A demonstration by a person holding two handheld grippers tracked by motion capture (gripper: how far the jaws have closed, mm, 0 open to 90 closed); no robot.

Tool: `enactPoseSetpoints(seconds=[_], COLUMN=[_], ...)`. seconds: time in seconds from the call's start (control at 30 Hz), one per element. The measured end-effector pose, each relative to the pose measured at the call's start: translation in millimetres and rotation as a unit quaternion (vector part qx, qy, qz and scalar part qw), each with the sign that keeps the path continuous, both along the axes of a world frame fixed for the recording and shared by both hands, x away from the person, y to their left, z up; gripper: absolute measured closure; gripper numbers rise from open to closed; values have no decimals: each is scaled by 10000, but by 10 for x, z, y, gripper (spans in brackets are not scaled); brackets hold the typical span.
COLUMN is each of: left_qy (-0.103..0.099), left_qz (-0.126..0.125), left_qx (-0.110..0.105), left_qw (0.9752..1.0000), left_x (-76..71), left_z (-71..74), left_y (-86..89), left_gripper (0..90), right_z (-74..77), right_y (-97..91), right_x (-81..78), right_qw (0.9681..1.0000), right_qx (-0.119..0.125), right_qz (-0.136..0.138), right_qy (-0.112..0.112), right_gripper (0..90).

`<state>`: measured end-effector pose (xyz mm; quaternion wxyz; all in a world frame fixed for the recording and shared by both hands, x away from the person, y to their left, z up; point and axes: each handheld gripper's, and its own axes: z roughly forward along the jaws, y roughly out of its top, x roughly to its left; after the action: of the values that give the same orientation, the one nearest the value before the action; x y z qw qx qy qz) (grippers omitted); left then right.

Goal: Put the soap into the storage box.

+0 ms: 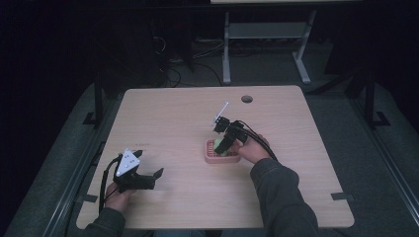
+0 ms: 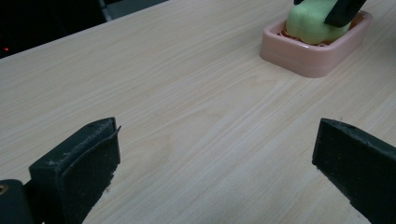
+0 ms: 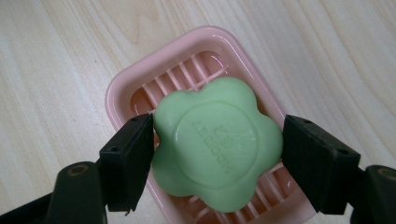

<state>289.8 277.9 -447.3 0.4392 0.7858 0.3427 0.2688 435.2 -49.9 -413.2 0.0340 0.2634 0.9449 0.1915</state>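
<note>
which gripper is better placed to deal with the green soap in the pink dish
Right. The right gripper has its jaws on either side of the green soap over the pink dish. The left gripper sits open, well apart from it.

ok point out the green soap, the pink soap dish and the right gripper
green soap [image 3: 217,142], right gripper view, on its embossed top face
pink soap dish [image 3: 122,91], right gripper view, on its bare rim
right gripper [image 3: 217,154], right gripper view, midway between its fingertips

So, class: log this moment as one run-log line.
right gripper: shut on soap | soap over dish | left gripper: open, idle
</note>
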Motion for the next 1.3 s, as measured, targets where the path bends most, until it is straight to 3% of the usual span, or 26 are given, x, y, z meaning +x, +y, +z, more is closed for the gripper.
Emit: enactPoseSetpoints(seconds=[1.3], left_qy=[-2], left_qz=[1], left_qx=[5], left_qw=[10000], left_x=[0], left_z=[-5], left_y=[-5], left_gripper=[2], right_z=[182], right_y=[-244], right_x=[-91], right_qw=[9992], right_qx=[327], right_qz=[-212], right_qy=[-55], right_gripper=[264])
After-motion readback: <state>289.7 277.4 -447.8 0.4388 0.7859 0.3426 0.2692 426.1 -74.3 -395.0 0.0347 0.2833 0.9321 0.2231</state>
